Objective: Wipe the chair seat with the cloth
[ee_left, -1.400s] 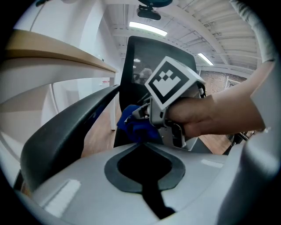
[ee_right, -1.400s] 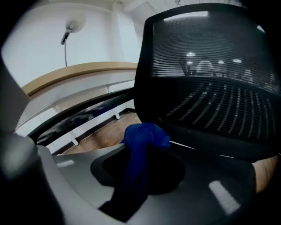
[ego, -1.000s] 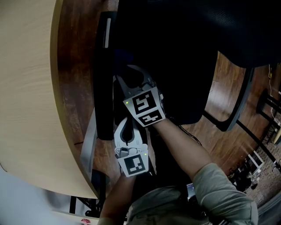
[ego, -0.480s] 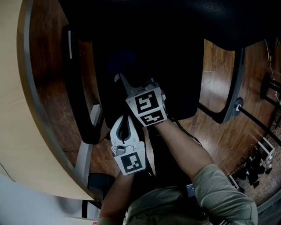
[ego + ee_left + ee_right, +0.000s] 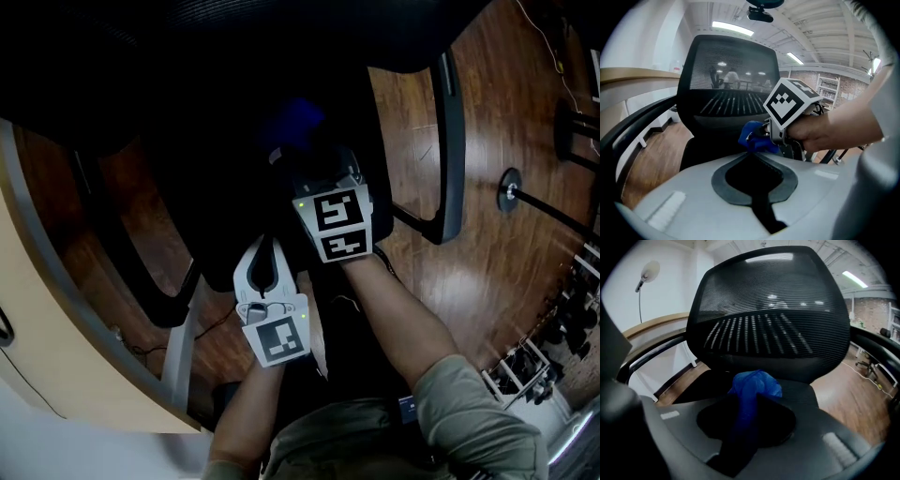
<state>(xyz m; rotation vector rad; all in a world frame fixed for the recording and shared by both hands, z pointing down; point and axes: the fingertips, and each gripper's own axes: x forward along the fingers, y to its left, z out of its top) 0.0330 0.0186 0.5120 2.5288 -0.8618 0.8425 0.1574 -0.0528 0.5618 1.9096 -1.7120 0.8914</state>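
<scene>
Cloth (image 5: 295, 120), blue and bunched, sits over the rear of the chair seat (image 5: 225, 187), close to the mesh backrest (image 5: 773, 310).

Head view: the right gripper (image 5: 314, 161) reaches over the seat with the cloth at its tip. The left gripper (image 5: 265, 244) hangs nearer the person, just beside the right gripper's marker cube (image 5: 337, 223). Seat and right jaws are dark here, so the grip cannot be read. One armrest (image 5: 450, 131) borders open wooden floor (image 5: 487, 281). The seat's other side faces the curved desk (image 5: 66, 366), with only a narrow strip of floor between.

Left gripper view: its jaws are closed together with nothing between them. Beyond their tips appear the cloth (image 5: 753, 137) and the hand (image 5: 820, 133) carrying the right gripper, seen from the side only here. The backrest closes off the far side.

Right gripper view: the jaws are clamped on a twisted strand of the cloth (image 5: 754, 384). Its loose bulk stands ahead of the tips above the seat (image 5: 804, 392). Whether it presses on the seat cannot be told. Bare seat lies to either side.
</scene>
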